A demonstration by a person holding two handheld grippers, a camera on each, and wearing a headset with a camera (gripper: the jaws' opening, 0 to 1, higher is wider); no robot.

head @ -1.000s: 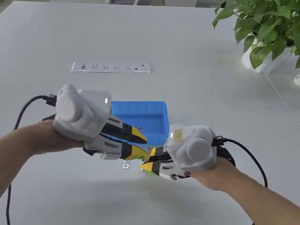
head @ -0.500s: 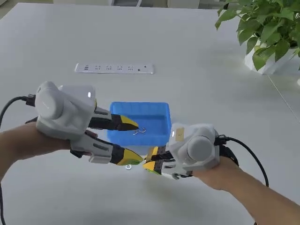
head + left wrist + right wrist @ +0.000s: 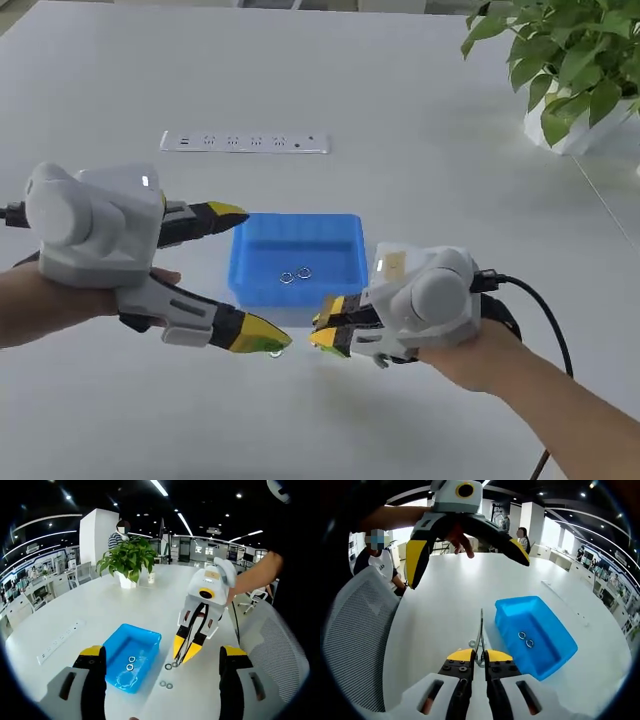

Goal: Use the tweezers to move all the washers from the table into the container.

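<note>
We draw our left gripper (image 3: 265, 276) back off the blue container (image 3: 340, 235) toward 9 o'clock. Its jaws were narrower a second ago and now gape wide. With it out of the way, two washers (image 3: 287, 277) show side by side on the container's floor.

1. The container (image 3: 300, 225) looks like moulded blue plastic, smooth with a soft gloss.
2. The 2 washers (image 3: 295, 274) lying in it are bright bare metal.
3. The tweezers (image 3: 480, 627) are thin polished metal.
4. The left gripper (image 3: 258, 277) and right gripper (image 3: 325, 338) have smooth white plastic shells with a faint sheen; their jaw tips are glossy yellow over matt black.
5. The table (image 3: 430, 130) is smooth, matt and pale grey.
6. The chair (image 3: 355, 630) back is open mesh cloth.
</note>
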